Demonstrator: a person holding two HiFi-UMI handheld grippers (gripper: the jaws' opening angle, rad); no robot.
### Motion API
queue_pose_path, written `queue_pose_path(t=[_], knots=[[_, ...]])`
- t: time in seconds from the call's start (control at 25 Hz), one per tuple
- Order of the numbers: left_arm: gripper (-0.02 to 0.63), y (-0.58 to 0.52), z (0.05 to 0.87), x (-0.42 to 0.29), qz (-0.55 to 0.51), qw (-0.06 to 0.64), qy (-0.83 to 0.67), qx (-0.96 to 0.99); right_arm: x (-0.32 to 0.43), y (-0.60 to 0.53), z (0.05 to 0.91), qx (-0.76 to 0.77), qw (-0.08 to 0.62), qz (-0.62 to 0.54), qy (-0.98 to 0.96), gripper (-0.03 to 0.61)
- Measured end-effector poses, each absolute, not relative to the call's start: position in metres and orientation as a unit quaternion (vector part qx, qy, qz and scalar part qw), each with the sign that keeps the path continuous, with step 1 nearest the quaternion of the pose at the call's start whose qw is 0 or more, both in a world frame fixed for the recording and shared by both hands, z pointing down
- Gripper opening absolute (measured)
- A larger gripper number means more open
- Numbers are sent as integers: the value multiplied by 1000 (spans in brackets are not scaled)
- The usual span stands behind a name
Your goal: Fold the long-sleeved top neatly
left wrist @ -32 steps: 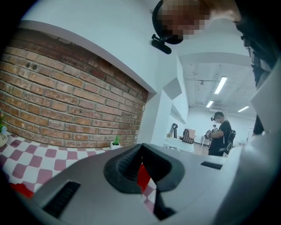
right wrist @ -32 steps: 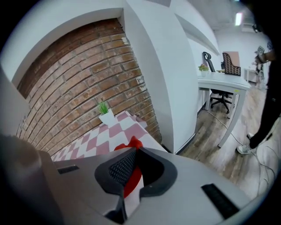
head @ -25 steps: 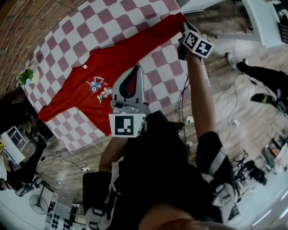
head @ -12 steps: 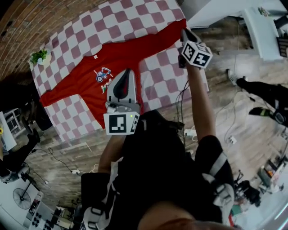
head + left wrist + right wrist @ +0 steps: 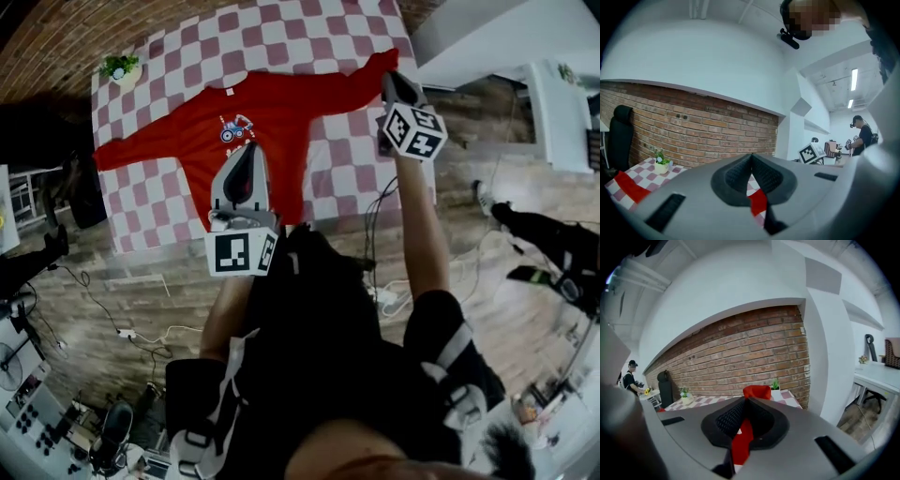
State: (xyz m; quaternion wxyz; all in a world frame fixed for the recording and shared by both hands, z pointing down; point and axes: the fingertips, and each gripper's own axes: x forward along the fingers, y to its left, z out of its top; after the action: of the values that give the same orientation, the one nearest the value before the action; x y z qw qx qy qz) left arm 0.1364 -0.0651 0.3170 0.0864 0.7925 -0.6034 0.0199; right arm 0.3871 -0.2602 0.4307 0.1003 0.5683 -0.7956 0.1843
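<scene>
Two changes: lifts sleeve cuff (image 5: 757, 391) off table (image 5: 356, 159) with right gripper (image 5: 396, 84) (jaws clamped tight on it); raises left gripper (image 5: 246, 159), jaws together and empty, over top (image 5: 272, 112). Likely starts the sleeve fold.

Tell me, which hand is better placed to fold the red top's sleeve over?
Right, probably. The right tool is shut on the sleeve end of the red top, while the left tool is shut, seemingly on nothing, over the top's body.
</scene>
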Motion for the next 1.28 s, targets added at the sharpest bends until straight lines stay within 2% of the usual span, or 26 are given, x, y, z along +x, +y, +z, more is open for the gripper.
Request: queue_pose_path(t=[0.72,1.28], knots=[[6,9,315,38,9,91,-658,748,247,-180,377,479,105,101,-865,17],[6,69,323,-61,-2,91,-674,733,133,-99,395,444,135,97,-880,17]])
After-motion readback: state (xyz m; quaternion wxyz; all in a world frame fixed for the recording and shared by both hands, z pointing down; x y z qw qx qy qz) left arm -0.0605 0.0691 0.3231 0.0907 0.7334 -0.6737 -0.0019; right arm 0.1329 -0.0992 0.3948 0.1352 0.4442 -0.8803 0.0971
